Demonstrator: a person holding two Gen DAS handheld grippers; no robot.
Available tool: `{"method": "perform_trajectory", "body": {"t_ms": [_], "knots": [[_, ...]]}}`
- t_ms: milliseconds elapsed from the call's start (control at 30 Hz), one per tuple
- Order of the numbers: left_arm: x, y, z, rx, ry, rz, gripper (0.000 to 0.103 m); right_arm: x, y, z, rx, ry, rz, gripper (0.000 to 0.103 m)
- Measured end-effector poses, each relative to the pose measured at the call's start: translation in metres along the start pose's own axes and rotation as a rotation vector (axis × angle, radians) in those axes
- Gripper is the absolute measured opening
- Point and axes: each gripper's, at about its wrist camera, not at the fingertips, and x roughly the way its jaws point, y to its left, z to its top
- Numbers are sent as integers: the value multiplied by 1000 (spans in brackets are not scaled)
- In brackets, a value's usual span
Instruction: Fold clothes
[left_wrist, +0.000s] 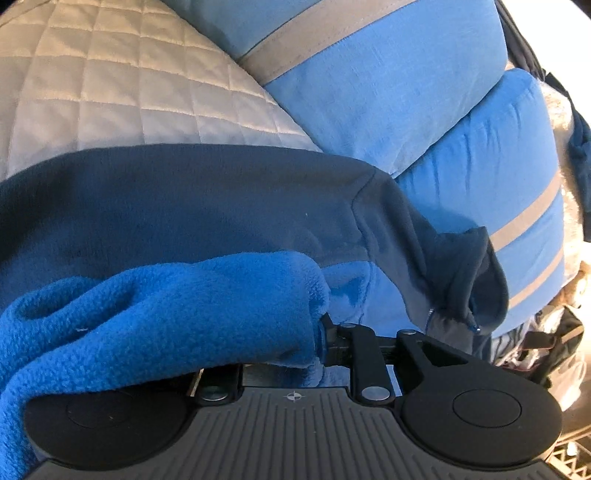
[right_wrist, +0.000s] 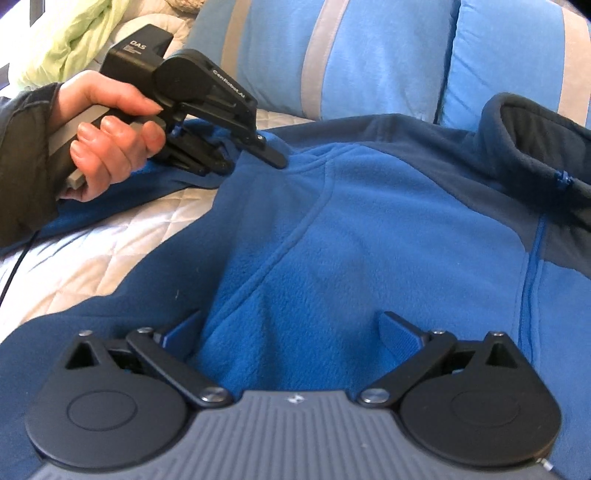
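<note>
Quilted white bedspread (right_wrist: 110, 236), blue striped pillows (right_wrist: 388, 55) behind. Right gripper (right_wrist: 290, 328) spread wide over the fleece jacket (right_wrist: 369, 221), gripping nothing. Left gripper (right_wrist: 251, 164), in a hand (right_wrist: 107, 147), pinched narrowly on its sleeve fold. Jacket flat on the bedspread, collar against the pillows.

A bedroom in a home, shown by a white diamond-quilted bedspread (left_wrist: 122, 85) at ten o'clock, plump blue pillows with grey stripes (right_wrist: 373, 55) stacked at twelve o'clock, a crumpled pale green sheet (right_wrist: 70, 33) at eleven o'clock
</note>
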Motion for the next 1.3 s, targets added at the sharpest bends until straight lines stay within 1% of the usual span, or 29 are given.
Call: {"method": "perform_trajectory", "body": {"t_ms": [100,200,267,333,433,533,567,633,700,733,767,933,1033,1100,1200,1300], "knots": [[-12,7,-5,-72,-11,-17,30,3,-1,-1,3,-10,2,103],[-31,8,-11,-83,-19,-16,35,5,0,-1,-7,-20,-5,103],[-44,10,-18,-94,-27,-13,42,5,1,-2,-8,-23,-7,103],[-57,15,-28,-117,-28,3,42,5,1,-2,-6,-23,-6,103],[-78,20,-43,-117,-27,31,42,5,3,-3,-10,-27,-12,103],[-103,26,-61,-114,-48,34,42,6,6,-4,-21,-32,-24,103],[-112,28,-69,-115,-59,37,45,6,6,-4,-24,-33,-27,103],[-131,29,-82,-105,-92,46,52,6,8,-5,-28,-33,-31,103],[-150,27,-95,-58,-126,62,62,6,9,-5,-26,-30,-33,103],[-160,25,-102,-36,-142,70,72,6,9,-4,-25,-28,-34,103],[-171,25,-109,-25,-162,72,79,6,10,-4,-24,-25,-39,103],[-229,31,-150,-42,-238,17,86,-1,18,-2,-48,-32,-69,103],[-268,40,-172,-46,-298,19,87,-15,22,2,-46,-42,-25,103],[-293,49,-185,-70,-353,29,87,-28,26,6,-49,-66,-19,103],[-329,61,-199,-127,-440,37,87,-47,33,13,-60,-92,-11,103],[-368,65,-199,-177,-483,26,87,-66,36,24,-69,-111,6,103]]}}
